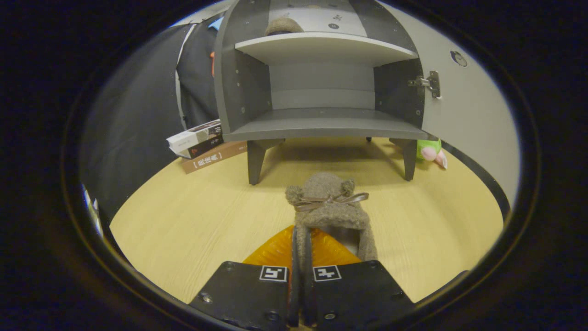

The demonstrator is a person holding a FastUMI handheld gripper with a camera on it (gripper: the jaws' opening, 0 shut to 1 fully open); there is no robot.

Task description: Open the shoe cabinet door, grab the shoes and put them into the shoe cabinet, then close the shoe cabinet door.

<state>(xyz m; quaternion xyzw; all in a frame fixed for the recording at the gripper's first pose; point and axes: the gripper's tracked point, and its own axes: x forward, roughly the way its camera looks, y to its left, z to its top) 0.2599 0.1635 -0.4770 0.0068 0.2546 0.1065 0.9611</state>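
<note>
Fingers of the gripper [301,280] pinch the side wall of a fuzzy brown shoe [328,207], both pressed close on the thin edge of its collar, so the shoe sits just ahead of them with its toe pointing toward the shoe cabinet [321,92]. A thin brown bow [330,199] crosses the top of the shoe between two small round ears. Pale wood-grain surface [193,220] spreads beneath, and the shoe appears to hang slightly above it, though whether its sole touches cannot be told. Beyond the shoe, the grey cabinet stands on short legs with its door [464,105] swung open to the right, a metal hinge [429,83] visible on its inner face. Its lower shelf [321,124] lies bare; on the shelf above, a second brown shoe [283,25] peeks over the edge. Books [202,145] are stacked left of the cabinet against the dark wall, and a green and pink plush toy [431,151] lies by the right rear leg, beneath the open door.
</note>
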